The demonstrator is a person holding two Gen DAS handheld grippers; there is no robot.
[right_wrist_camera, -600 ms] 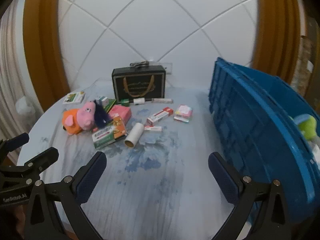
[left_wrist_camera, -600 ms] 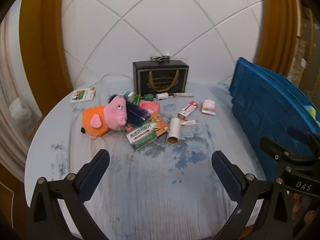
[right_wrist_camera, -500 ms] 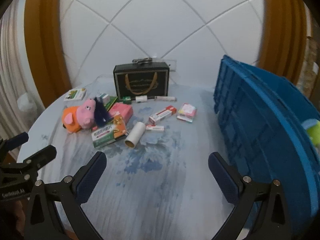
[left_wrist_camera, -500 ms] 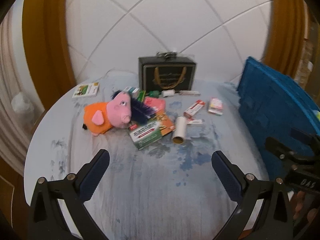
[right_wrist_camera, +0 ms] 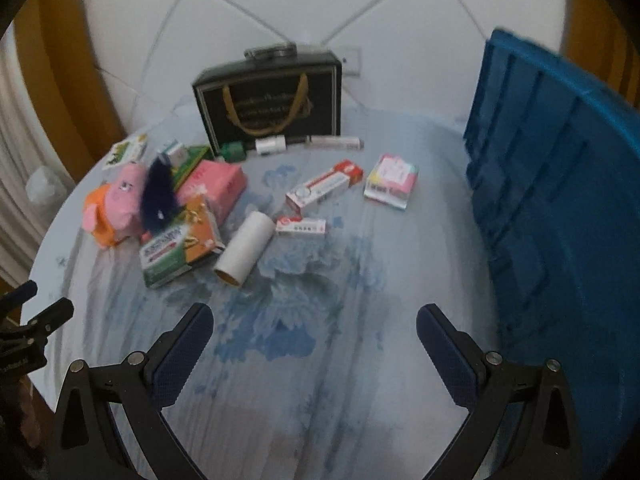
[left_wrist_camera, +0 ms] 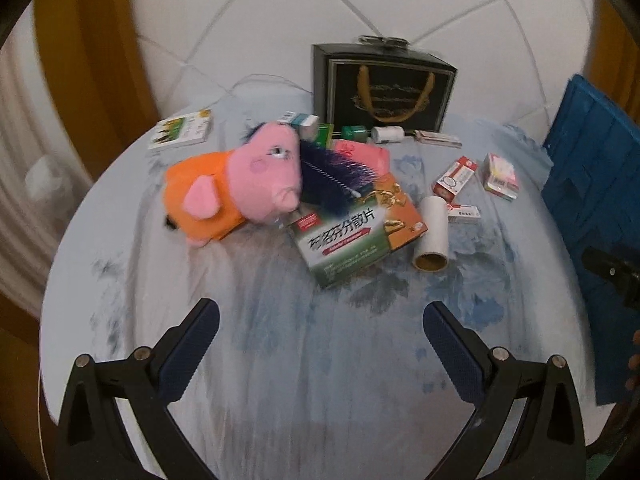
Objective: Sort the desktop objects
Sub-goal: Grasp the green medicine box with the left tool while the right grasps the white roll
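Nothing is yet sorted: the plush pig (left_wrist_camera: 240, 188), boxes and cardboard roll (left_wrist_camera: 432, 240) are left clustered mid-tabletop (left_wrist_camera: 280, 360), beside the blue crate (right_wrist_camera: 560, 208). Both left tongs (left_wrist_camera: 320, 344) and right tongs (right_wrist_camera: 314, 344) are held wide, empty.

- Soft fuzzy fabric on the pig plush (left_wrist_camera: 240, 184).
- Printed glossy cardboard on the green medicine box (left_wrist_camera: 344, 240).
- Matt white paper over brown card in the paper roll (left_wrist_camera: 432, 236).
- Ribbed hard plastic on the blue crate (right_wrist_camera: 560, 184).
- Smooth patterned cloth over the table (left_wrist_camera: 304, 360).
- Bristly dark fibres on the brush (left_wrist_camera: 340, 176).
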